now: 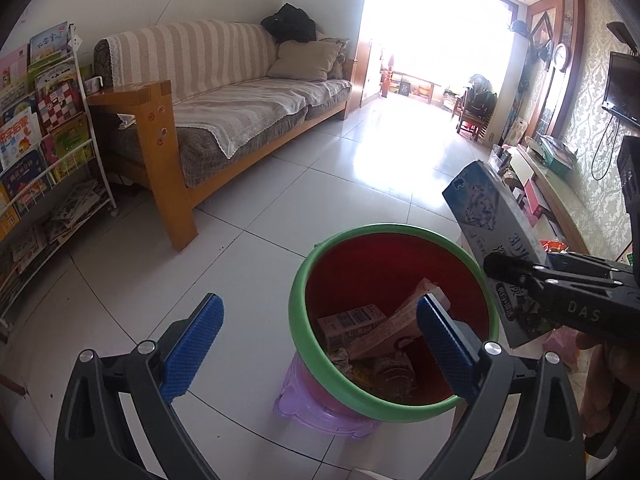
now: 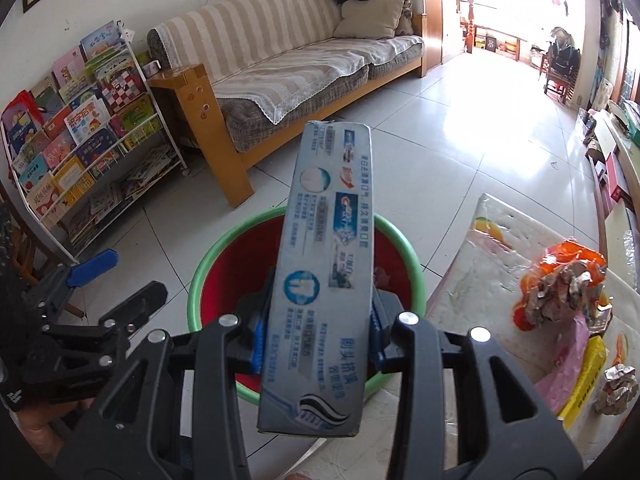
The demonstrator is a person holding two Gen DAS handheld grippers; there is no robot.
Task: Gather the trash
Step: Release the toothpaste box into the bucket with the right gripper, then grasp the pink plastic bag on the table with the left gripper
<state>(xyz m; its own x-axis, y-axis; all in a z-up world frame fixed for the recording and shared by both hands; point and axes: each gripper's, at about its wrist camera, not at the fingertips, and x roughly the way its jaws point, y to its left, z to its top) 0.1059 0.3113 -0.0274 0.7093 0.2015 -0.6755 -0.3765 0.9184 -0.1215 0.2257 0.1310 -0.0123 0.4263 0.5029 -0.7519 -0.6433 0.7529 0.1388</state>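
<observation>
The right wrist view is the only one showing the table corner (image 2: pixel 472 280) at lower right, with leftover trash: one orange wrapper (image 2: pixel 560 276), two crumpled foil balls (image 2: pixel 560 292), a pink bag (image 2: pixel 568 364) and a yellow packet (image 2: pixel 588 376). The left wrist view instead looks down into the red bin (image 1: pixel 394 322), green-rimmed, sitting on a purple stool (image 1: pixel 320 414) with several cartons inside.

Right gripper (image 2: pixel 316 342) is clamped on one toothpaste box (image 2: pixel 326 264), held lengthwise right above the bin, center frame. Left gripper (image 1: pixel 320 344) hangs with fingers wide apart, holding nothing, its right pad (image 1: pixel 444 344) over the bin's rim.
</observation>
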